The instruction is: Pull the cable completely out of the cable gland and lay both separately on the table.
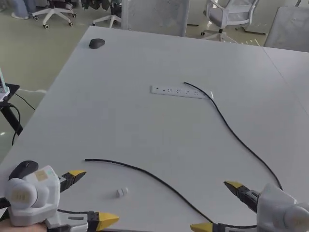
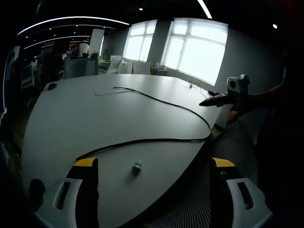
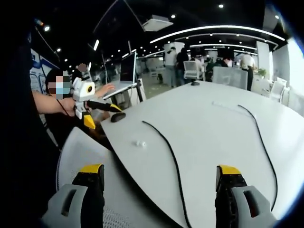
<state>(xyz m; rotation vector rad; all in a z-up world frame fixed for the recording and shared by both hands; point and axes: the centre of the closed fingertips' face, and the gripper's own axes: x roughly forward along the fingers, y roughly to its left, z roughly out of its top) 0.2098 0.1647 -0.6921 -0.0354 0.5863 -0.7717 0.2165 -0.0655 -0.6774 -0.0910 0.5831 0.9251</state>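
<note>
A long black cable point(image 1: 145, 172) lies loose on the white table point(image 1: 120, 121), one end near my left gripper; it loops past the front edge and back toward the power strip. The small white cable gland point(image 1: 122, 192) lies by itself on the table, a little apart from the cable. My left gripper point(image 1: 91, 197) is open and empty at the front left, just left of the gland. My right gripper point(image 1: 217, 205) is open and empty at the front right, over the cable. The gland point(image 2: 137, 166) sits between the left jaws' line of sight, beyond it the cable point(image 2: 142, 141). The gland point(image 3: 139, 143) lies left of the cable point(image 3: 166, 142).
A white power strip point(image 1: 179, 91) lies mid-table where the cable passes. A dark mouse point(image 1: 97, 43) sits at the far left corner, another mouse point(image 1: 23, 169) by my left gripper. Office chairs point(image 1: 227, 17) stand beyond the far edge.
</note>
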